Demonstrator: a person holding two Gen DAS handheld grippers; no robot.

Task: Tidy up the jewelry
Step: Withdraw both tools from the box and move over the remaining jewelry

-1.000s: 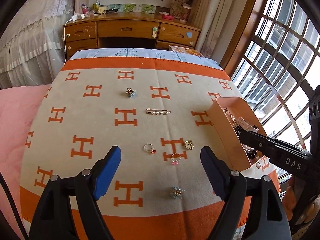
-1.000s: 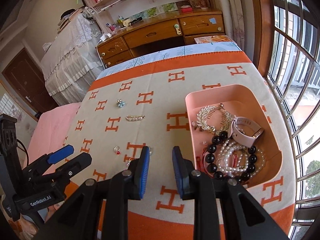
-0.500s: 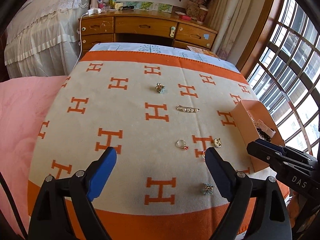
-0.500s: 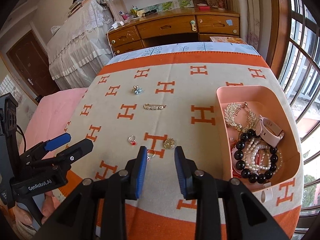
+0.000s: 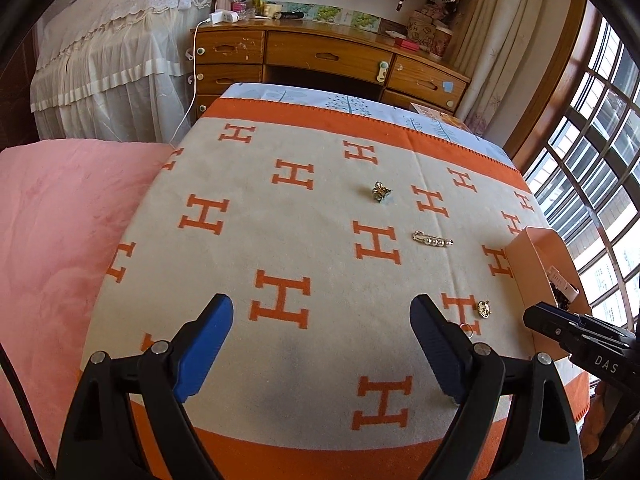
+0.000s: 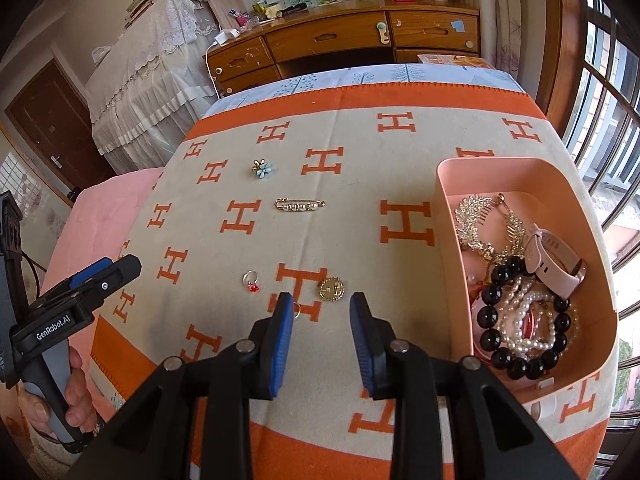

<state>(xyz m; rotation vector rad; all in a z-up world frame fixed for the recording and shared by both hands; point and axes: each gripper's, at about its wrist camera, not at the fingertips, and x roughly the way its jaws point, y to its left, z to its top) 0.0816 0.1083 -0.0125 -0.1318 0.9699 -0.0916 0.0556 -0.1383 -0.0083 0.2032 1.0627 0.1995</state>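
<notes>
My left gripper (image 5: pixel 322 312) hangs open over bare blanket, nothing between its blue pads; it also shows at the left edge of the right wrist view as left gripper (image 6: pixel 104 276). My right gripper (image 6: pixel 322 300) has a narrow gap between its jaws, which hold nothing. Just beyond its tips lie a gold round brooch (image 6: pixel 331 289) and a red-stone ring (image 6: pixel 251 282). A thin ring (image 6: pixel 297 309) peeks from behind its left finger. Farther off lie a pearl pin (image 6: pixel 299 205) and a blue flower brooch (image 6: pixel 262 169). The pink box (image 6: pixel 444 184) on the right holds beads, pearls, a watch and a comb.
An orange-and-cream H-patterned blanket (image 5: pixel 280 240) covers the surface, with a pink cover (image 5: pixel 60 220) to its left. A wooden desk (image 5: pixel 328 56) stands behind, windows to the right. A hand (image 6: pixel 76 396) grips the left tool's handle.
The left gripper has moved left, so the jewellery and the box now lie to its right, and its jaws widened a little. The right gripper came lower and nearer the gold brooch.
</notes>
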